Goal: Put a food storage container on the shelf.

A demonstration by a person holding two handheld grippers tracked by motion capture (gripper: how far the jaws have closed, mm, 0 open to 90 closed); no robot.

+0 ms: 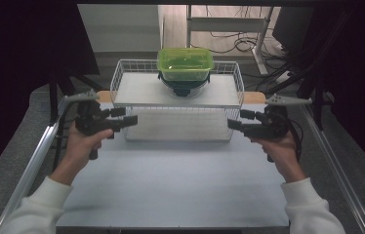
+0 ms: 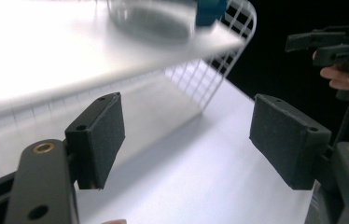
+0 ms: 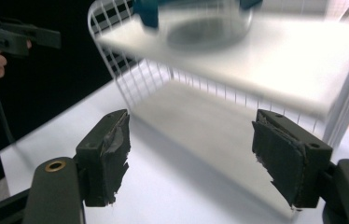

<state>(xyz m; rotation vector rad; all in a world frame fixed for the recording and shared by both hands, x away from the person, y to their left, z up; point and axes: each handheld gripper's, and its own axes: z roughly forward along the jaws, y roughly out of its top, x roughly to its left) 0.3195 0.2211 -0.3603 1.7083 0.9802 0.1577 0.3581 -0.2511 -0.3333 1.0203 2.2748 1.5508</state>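
Note:
A green see-through box with a lid sits on a clear round container with dark clips. Both stand on the upper shelf of a white wire rack at the far middle of the table. My left gripper hovers just left of the rack's lower shelf, open and empty. My right gripper hovers just right of it, also open and empty. In the left gripper view my jaws stand wide, with the blurred round container above. The right gripper view has my jaws wide, facing the lower shelf.
The white table top stretches between the rack and the person's white sleeves. Metal rails run along both sides. Dark curtains hang left and right, and a desk frame with cables stands behind the rack.

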